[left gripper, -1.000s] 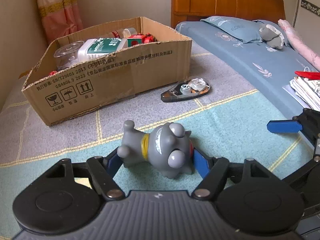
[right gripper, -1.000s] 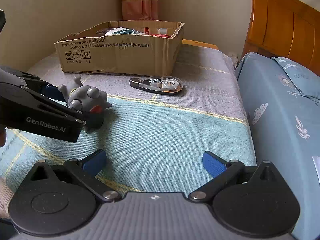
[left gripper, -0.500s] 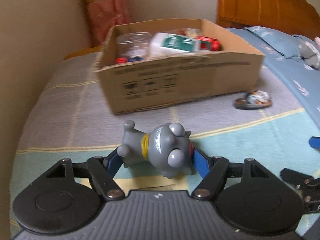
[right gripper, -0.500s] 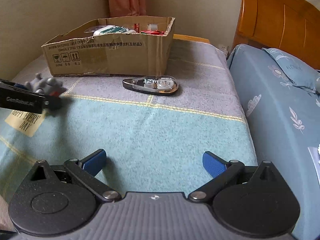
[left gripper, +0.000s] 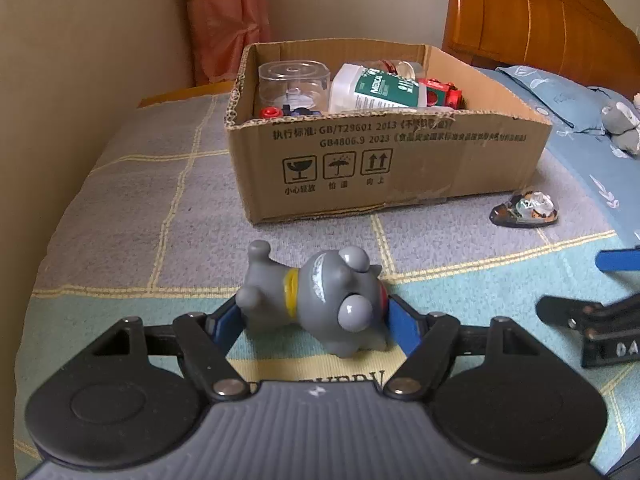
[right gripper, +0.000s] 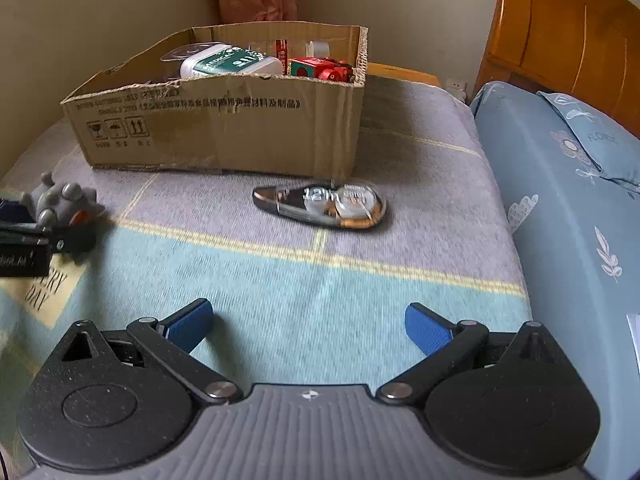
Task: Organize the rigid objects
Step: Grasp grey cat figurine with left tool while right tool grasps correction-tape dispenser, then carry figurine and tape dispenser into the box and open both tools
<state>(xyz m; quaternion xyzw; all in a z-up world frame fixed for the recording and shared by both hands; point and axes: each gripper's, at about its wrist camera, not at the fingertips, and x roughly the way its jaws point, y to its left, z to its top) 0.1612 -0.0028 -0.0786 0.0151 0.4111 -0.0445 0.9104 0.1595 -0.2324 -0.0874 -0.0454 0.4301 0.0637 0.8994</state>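
Note:
My left gripper [left gripper: 316, 324] is shut on a grey toy animal [left gripper: 320, 300] with a yellow collar, held a little above the blanket in front of an open cardboard box [left gripper: 384, 168]. The toy also shows at the left edge of the right wrist view [right gripper: 60, 204]. The box [right gripper: 224, 128] holds a clear plastic container [left gripper: 294, 84], a white bottle with a green label [left gripper: 376, 88] and a red toy [left gripper: 444, 94]. A correction tape dispenser [right gripper: 324, 206] lies on the blanket right of the box and ahead of my right gripper [right gripper: 308, 326], which is open and empty.
A wall runs along the left side [left gripper: 80, 60]. A blue-sheeted bed [right gripper: 568, 200] with a wooden headboard [right gripper: 560, 40] lies to the right. A grey soft toy [left gripper: 622, 126] rests on the bed. A curtain [left gripper: 228, 20] hangs behind the box.
My left gripper has swung left with the grey toy and now faces the box head on. My right gripper has moved forward, closer to the tape dispenser.

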